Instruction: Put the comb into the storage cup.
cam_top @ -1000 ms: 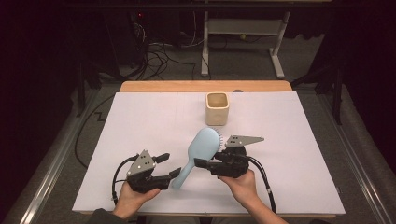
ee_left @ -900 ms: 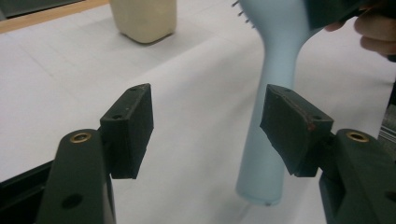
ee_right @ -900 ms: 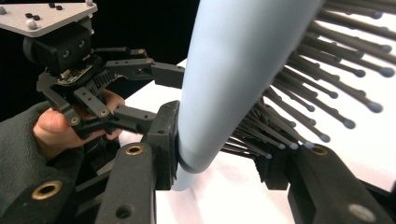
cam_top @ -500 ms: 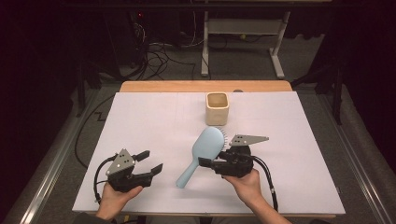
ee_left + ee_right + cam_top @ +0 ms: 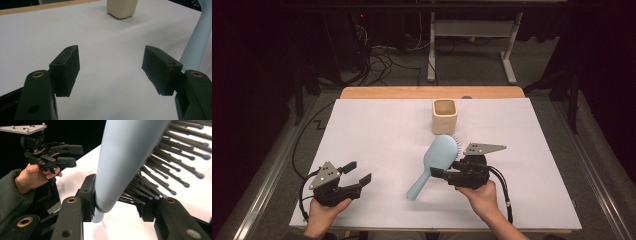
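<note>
A light-blue hairbrush (image 5: 439, 152) is held above the white table, head toward the far side and handle slanting down to the near left. My right gripper (image 5: 437, 173) is shut on it at the base of the head; in the right gripper view the jaws (image 5: 117, 202) clamp the brush (image 5: 125, 157) with the bristles to the right. My left gripper (image 5: 357, 172) is at the near left, well apart from the handle. Its jaws (image 5: 111, 57) have just been opening and have nothing between them. The brush handle (image 5: 197, 45) stands to their right.
A beige square cup (image 5: 445, 116) stands upright at the far middle of the white sheet (image 5: 377, 135), just beyond the brush head. The wooden table edge (image 5: 432, 92) runs behind it. Cables and a metal frame lie on the floor beyond.
My left gripper has moved left, away from the brush handle, and its jaws stand wider. The right gripper has kept its grip on the brush and stayed in place.
</note>
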